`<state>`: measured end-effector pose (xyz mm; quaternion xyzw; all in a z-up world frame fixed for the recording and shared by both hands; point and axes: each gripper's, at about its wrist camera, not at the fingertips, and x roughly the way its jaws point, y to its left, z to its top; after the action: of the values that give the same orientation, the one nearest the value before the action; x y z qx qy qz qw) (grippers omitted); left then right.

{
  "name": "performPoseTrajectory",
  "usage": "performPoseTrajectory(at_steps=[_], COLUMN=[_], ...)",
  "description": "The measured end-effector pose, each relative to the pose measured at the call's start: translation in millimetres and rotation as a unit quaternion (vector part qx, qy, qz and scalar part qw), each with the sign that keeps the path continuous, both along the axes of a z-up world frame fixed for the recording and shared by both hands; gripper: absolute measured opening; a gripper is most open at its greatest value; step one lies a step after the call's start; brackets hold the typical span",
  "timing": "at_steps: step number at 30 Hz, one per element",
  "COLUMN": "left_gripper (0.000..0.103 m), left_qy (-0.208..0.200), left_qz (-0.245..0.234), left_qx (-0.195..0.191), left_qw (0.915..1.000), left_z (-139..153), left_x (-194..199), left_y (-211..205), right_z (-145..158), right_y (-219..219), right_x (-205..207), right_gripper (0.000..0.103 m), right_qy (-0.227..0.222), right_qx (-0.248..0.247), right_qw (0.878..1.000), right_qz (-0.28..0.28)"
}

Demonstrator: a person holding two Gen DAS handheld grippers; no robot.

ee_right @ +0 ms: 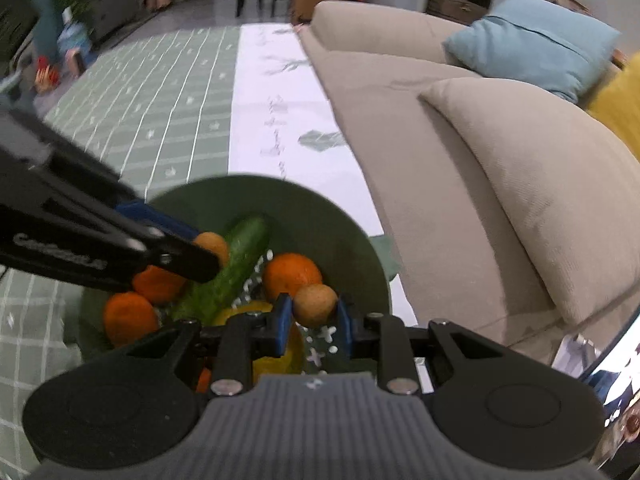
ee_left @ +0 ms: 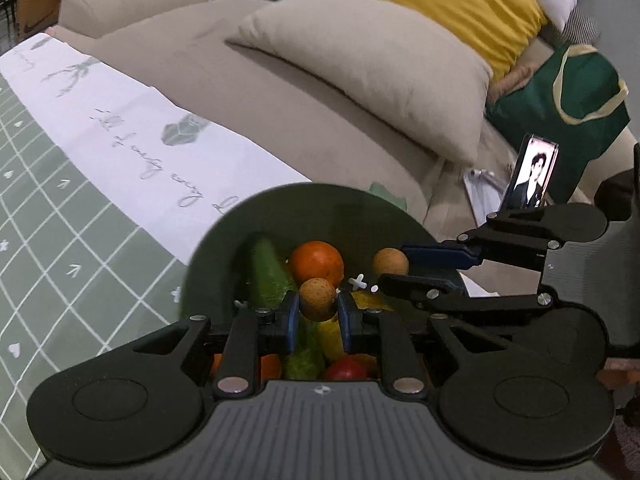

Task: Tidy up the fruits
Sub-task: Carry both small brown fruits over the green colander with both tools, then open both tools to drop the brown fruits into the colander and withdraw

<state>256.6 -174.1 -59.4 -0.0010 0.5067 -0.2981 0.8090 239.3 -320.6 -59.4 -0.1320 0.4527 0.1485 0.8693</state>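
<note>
A green colander bowl [ee_left: 320, 208] holds a cucumber [ee_left: 266, 272], an orange [ee_left: 317, 262], yellow, green and red fruit. My left gripper [ee_left: 318, 318] is shut on a small round tan fruit [ee_left: 317, 298] over the bowl. My right gripper [ee_left: 400, 270] reaches in from the right, shut on a second tan fruit [ee_left: 390, 262]. In the right wrist view the bowl [ee_right: 320, 216] holds the cucumber [ee_right: 228, 276] and three oranges [ee_right: 290, 274]. The right gripper [ee_right: 314, 320] grips its tan fruit [ee_right: 315, 305]; the left gripper [ee_right: 200, 256] holds its own tan fruit [ee_right: 214, 246].
The bowl stands on a green checked cloth [ee_right: 160, 92] with a white printed runner [ee_right: 276, 120]. A beige sofa [ee_left: 224, 80] with several cushions [ee_left: 380, 68] lies behind. A phone [ee_left: 534, 172] and a green bag [ee_left: 572, 92] stand at the right.
</note>
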Motion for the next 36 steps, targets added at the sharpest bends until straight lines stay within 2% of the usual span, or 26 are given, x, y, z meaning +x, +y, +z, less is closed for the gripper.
performPoseTrajectory(at_steps=[7, 16, 22, 27, 29, 33, 36], left_gripper=[0.022, 0.024, 0.044, 0.046, 0.047, 0.048, 0.050], left_qy=[0.006, 0.013, 0.008, -0.025, -0.044, -0.065, -0.081], left_qz=[-0.015, -0.013, -0.003, 0.009, 0.021, 0.058, 0.089], left_qx=[0.015, 0.020, 0.016, 0.015, 0.017, 0.034, 0.030], left_qw=[0.9998, 0.9996, 0.9998, 0.9995, 0.9986, 0.9956, 0.9923], left_z=[-6.8, -12.0, -1.6, 25.5, 40.2, 64.9, 82.0], left_x=[8.6, 11.5, 5.9, -15.6, -27.5, -49.2, -67.7], left_y=[-15.2, -20.1, -11.0, 9.6, 21.0, 40.9, 58.9], right_z=[-10.2, -11.7, -3.7, 16.4, 26.9, 49.6, 68.3], right_y=[-1.6, -2.7, 0.2, 4.7, 8.4, 17.8, 25.5], right_x=[4.6, 9.7, 3.7, -5.3, -11.3, -26.6, -42.5], right_gripper=[0.020, 0.021, 0.022, 0.042, 0.045, 0.060, 0.064], right_qy=[0.006, 0.004, 0.001, -0.013, -0.017, -0.031, -0.043], right_qx=[-0.002, 0.003, -0.004, -0.004, 0.001, 0.010, 0.026], right_qw=[1.000, 1.000, 1.000, 1.000, 1.000, 0.999, 0.997], right_qz=[0.022, 0.017, 0.010, -0.011, -0.017, -0.041, -0.058])
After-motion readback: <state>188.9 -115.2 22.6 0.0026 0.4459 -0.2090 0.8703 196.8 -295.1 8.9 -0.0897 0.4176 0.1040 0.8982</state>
